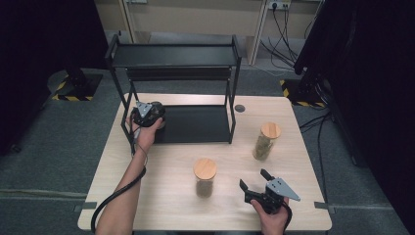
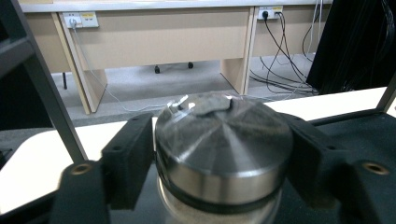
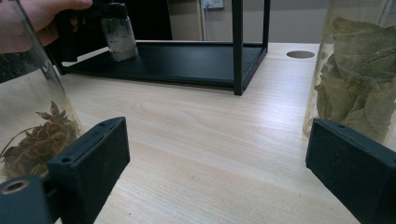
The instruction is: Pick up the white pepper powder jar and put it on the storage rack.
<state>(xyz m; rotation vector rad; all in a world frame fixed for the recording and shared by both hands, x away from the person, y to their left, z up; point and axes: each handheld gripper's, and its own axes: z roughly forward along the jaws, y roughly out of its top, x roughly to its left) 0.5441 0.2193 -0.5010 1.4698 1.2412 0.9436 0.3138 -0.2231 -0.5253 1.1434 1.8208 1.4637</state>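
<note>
A metal-lidded jar (image 2: pixel 223 154) was being set on the rack (image 1: pixel 195 125) by the left tool (image 2: pixel 219 154), its jaws loosened. Withdrawal was judged next; the right tool (image 1: pixel 255 182) was held released.

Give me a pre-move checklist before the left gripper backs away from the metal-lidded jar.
1. Metal-lidded jar stands on the rack's bottom shelf: ok.
2. Left gripper pads clear of the lid: cannot tell; jaws flank it closely.
3. Jar upright: ok.
4. Right gripper open and empty: ok.
5. Two wooden-lidded jars upright on the table: ok.
</note>
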